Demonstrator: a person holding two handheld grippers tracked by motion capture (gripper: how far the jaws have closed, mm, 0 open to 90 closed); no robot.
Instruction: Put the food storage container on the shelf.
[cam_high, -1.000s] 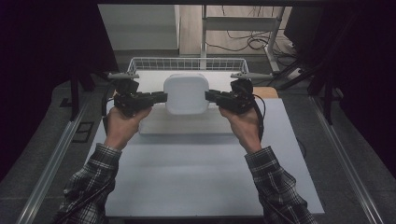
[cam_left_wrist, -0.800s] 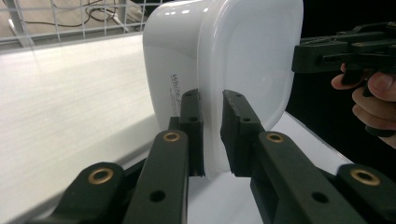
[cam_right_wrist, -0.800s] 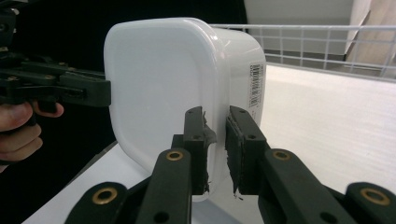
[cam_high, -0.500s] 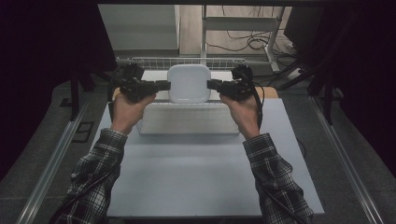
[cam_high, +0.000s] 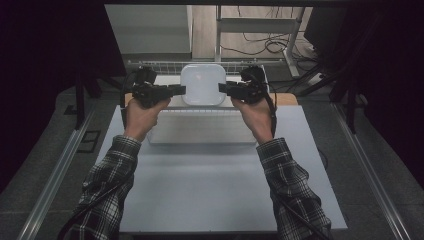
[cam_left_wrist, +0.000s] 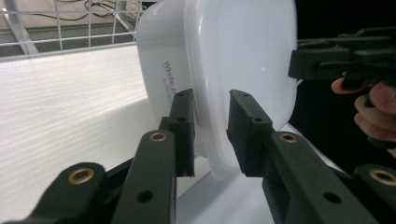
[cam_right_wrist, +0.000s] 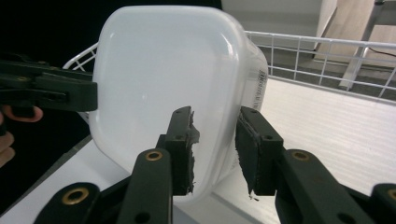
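The bench (cam_high: 220, 195) spreads pale under both plaid sleeves. At its 12 o'clock edge stands a wire basket (cam_high: 150, 65), with a flat white tray (cam_high: 200, 131) just in front of it. A white plastic tub (cam_high: 202, 84) hangs above the tray's far side (small print runs along its wall), gripped from both sides. The left gripper (cam_high: 179, 90) has its fingers clamped on the tub's 9 o'clock rim; the right gripper (cam_high: 224, 89) has its fingers clamped at 3 o'clock.
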